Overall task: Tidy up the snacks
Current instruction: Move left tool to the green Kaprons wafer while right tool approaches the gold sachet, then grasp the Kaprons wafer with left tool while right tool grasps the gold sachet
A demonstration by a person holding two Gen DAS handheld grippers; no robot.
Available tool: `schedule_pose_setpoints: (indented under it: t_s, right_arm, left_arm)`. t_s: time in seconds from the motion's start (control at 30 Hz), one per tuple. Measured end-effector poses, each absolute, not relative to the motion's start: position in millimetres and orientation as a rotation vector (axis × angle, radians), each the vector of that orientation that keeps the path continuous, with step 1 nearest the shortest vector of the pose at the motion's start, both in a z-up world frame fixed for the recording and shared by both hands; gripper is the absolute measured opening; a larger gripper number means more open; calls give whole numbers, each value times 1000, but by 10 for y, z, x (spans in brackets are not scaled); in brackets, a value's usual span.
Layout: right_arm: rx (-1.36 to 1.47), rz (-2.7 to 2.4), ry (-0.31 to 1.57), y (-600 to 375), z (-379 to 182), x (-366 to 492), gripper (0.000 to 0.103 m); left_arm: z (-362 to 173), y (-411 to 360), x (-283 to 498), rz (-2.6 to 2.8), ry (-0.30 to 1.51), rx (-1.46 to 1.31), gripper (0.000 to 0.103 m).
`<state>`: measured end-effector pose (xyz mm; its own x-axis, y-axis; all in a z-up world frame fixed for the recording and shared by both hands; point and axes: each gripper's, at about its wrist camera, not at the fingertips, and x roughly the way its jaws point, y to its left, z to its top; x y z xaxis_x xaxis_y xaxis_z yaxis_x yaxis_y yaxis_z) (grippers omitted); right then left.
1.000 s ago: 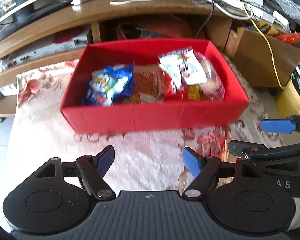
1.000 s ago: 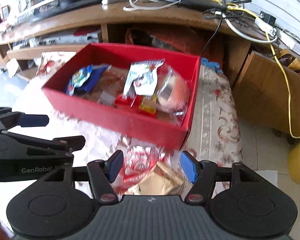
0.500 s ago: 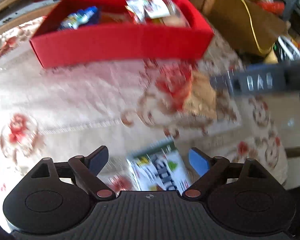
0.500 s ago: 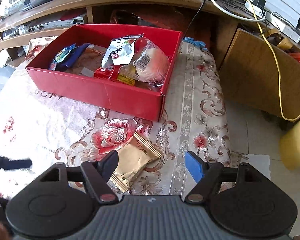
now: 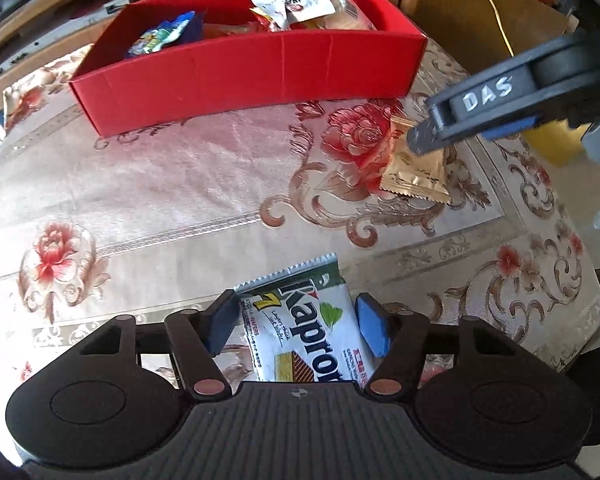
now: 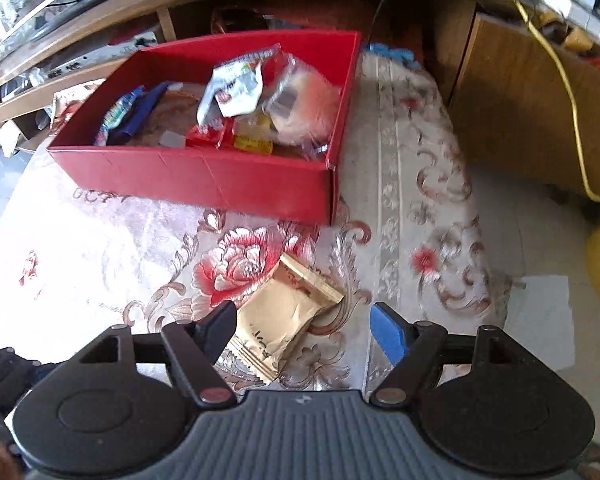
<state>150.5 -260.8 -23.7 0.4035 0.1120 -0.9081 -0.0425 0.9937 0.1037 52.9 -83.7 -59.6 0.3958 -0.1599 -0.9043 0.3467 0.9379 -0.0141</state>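
Pickup step: left gripper jaws just narrowing astride wafer packet, right gripper jaws open over gold packet; next, close, lift to far red box.

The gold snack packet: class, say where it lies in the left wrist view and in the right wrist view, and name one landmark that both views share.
Left wrist view: gold snack packet at right of middle, on the flowered cloth, partly under the right claw's tip.
Right wrist view: gold snack packet low in the middle, between the right claw's fingers.
Shared landmark: the red box, beyond the packet in both.
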Motion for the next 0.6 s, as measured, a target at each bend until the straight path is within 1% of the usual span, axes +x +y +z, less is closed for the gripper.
schedule_pose_setpoints:
  t_s: [0.3,0.33,0.4,0.43,0.5,0.57,0.6]
  right_arm:
    - [136,55,1212,-2463,-467,1644,71]
    - [136,46,1208,-2442,-478,1664,75]
    - [121,25,1194,-2389,-494,1704,77]
    - [115,19,1192,-2364,-511,1714,82]
    - [92,22,1189,-2309,-527,1705,87]
    - [65,29,1195,-2267,-564,1694,99]
    - [51,27,1211,-2249,-598,1697,103]
  left_arm:
    - [-623,-754,597,-340,1121,142,70]
    - [-625,-757,599,-342,1121,142,71]
    - [-630,-769,597,-346,1120,148,71]
    - [-631,-773,592,-349,1120,150,72]
    - [-637,-767,593,-356,1119,151,74]
    - [-636,-758,589,-362,1119,149,76]
    - [-629,-758,583,-363,1120,147,77]
